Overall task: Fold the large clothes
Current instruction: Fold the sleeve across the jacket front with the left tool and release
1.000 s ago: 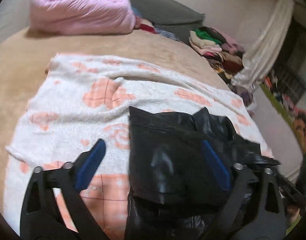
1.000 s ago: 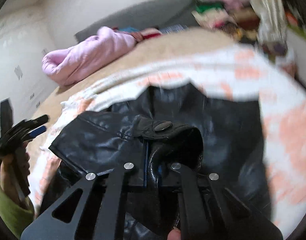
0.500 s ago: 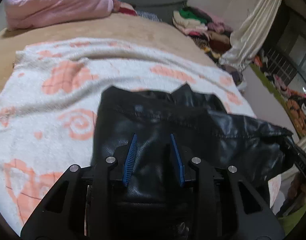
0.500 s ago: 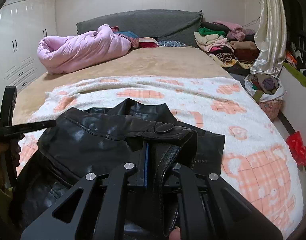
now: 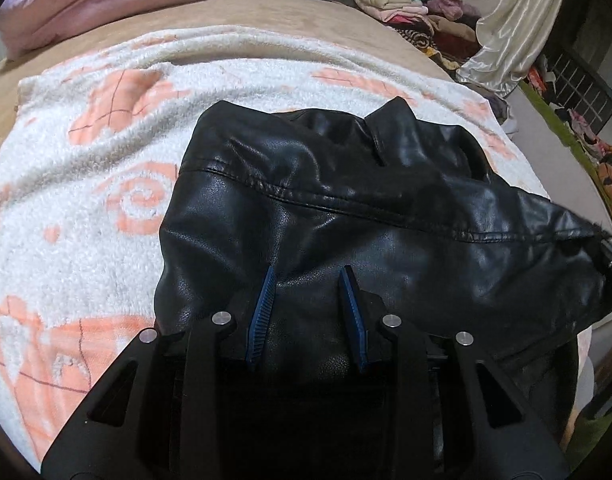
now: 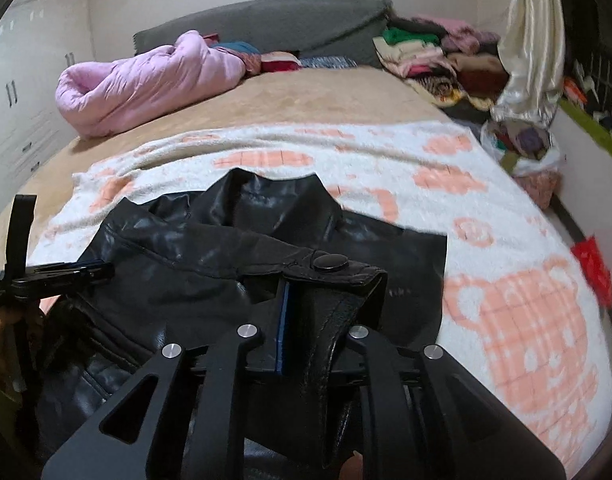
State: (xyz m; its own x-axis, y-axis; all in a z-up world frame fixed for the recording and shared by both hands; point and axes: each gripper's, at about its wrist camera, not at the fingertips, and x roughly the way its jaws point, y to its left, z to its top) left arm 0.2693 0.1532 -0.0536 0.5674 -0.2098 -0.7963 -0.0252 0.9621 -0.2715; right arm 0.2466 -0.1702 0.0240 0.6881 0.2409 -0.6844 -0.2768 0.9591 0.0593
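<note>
A black leather jacket (image 5: 345,184) lies crumpled on a white blanket with orange prints (image 5: 86,220) on the bed. My left gripper (image 5: 308,270) sits low on the jacket's near left part, its blue pads (image 5: 262,316) pressed on a thick fold of leather. In the right wrist view the jacket (image 6: 186,256) spreads to the left. There my right gripper (image 6: 317,292) is shut on a leather tab with a round snap button (image 6: 329,262); one pad is hidden behind the tab. The left gripper (image 6: 50,272) shows at that view's left edge, held by a hand.
A pink duvet (image 6: 146,80) lies at the bed's far left before a grey headboard (image 6: 266,24). Stacked clothes (image 6: 425,52), a pale curtain (image 6: 533,40) and a bag of clothes (image 6: 521,140) stand past the right side. White wardrobes (image 6: 18,100) line the left wall.
My left gripper came down onto the jacket from beside it, and its jaws went from wide apart to narrow on the leather. The right gripper kept its hold on the tab.
</note>
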